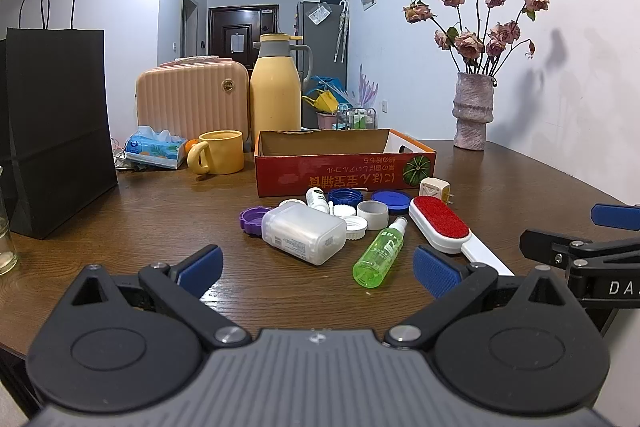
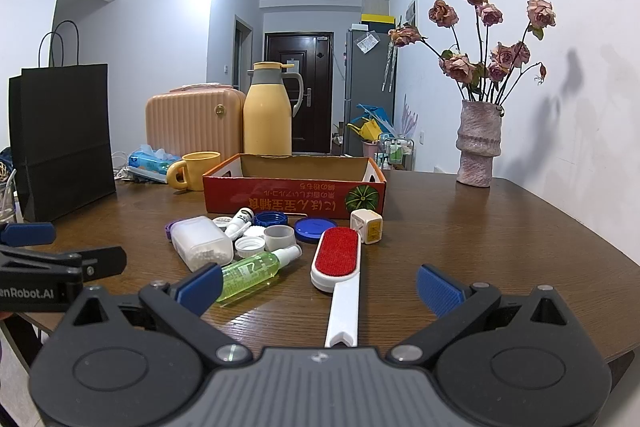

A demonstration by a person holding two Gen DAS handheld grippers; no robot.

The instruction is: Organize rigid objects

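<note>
Small rigid items lie clustered on the bench [image 1: 120,211] in the middle of both my views, just in front of the red cardboard box [image 1: 344,167]. In the left wrist view I see the white pill bottle [image 1: 304,233] on its side just above and between my left claw [image 1: 318,269], whose blue pads stand wide apart and hold nothing. The green spray bottle [image 1: 378,253] lies tilted toward the right pad, near it. The red lint brush [image 1: 440,227] sits right of centre, its white handle running down behind that pad. Loose caps, a purple lid [image 1: 251,219] and blue lids [image 1: 390,197], crowd behind the bottles.

In the right wrist view my right claw [image 2: 320,291] is also spread open and empty; the brush handle [image 2: 344,311] points straight down between its pads, and the green bottle touches the frame's left pad from behind. A white cube plug [image 2: 367,225] stands beside the brush head, close to the box.
</note>
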